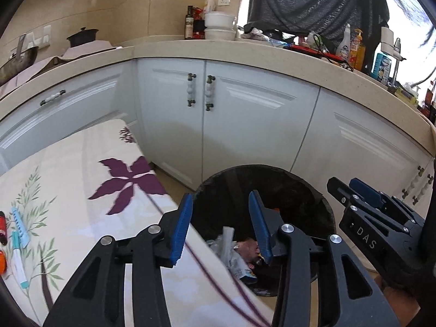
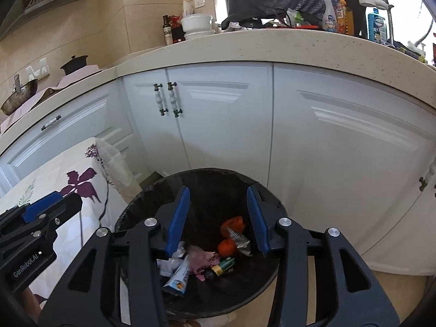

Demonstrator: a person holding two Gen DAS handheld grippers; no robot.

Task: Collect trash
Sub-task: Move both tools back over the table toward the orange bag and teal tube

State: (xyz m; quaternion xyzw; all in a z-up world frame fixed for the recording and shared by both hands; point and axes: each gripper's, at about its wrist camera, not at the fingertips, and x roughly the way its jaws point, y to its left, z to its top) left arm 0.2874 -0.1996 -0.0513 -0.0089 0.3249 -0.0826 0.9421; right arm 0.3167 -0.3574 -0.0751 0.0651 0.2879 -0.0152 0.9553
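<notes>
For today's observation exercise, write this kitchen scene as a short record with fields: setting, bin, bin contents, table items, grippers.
setting: white cabinets under a speckled counter
bin: round black-lined trash bin beside floral-clothed table
bin contents: orange balls, small tube, crumpled wrappers
table items: pens
left gripper: open, empty
right gripper: open, empty, over bin
</notes>
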